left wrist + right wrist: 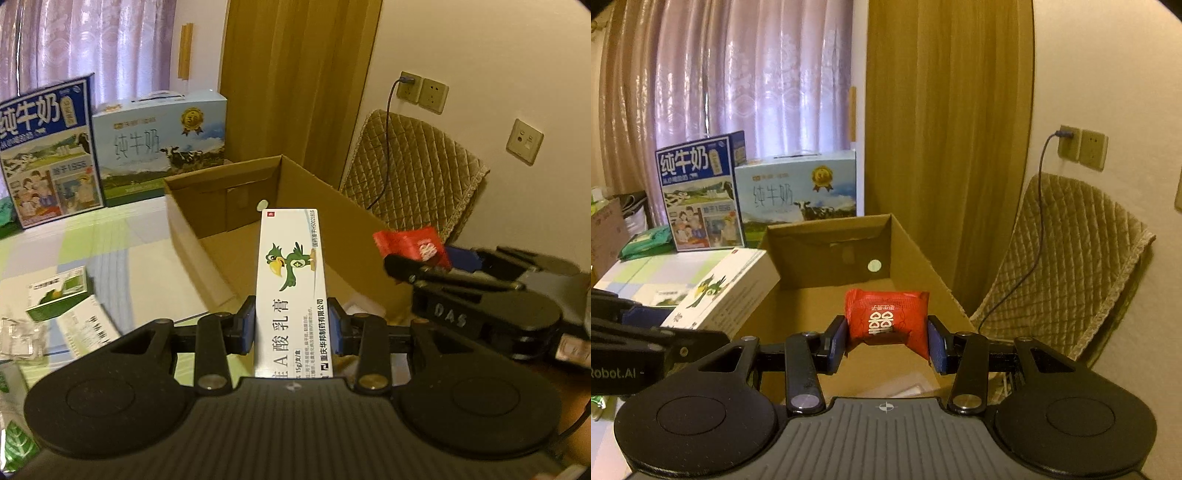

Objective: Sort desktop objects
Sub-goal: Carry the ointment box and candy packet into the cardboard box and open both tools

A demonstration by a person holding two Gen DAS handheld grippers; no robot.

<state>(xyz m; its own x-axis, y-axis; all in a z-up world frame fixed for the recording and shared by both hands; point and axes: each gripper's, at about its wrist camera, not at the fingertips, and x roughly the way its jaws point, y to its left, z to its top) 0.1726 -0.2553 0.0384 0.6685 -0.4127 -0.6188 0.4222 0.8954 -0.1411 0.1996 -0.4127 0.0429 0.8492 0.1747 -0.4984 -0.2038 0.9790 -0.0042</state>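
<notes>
My left gripper (291, 326) is shut on a long white ointment box (291, 280) with a green bird printed on it, held above the open cardboard box (221, 221). In the right wrist view the same ointment box (724, 299) shows at the left, over the carton's near left edge. My right gripper (886, 339) is shut on a red snack packet (886, 319), also held over the cardboard box (827, 243). From the left wrist view the right gripper (413, 266) and its red packet (410, 245) sit at the right, beside the carton's wall.
Two milk cartons (48, 147) (162, 136) stand at the back of the checked table. Small green-and-white medicine boxes (62, 295) and a clear plastic piece (22, 338) lie at the left. A quilted chair (1071, 266) and a wall socket with a cable (1067, 142) are at the right.
</notes>
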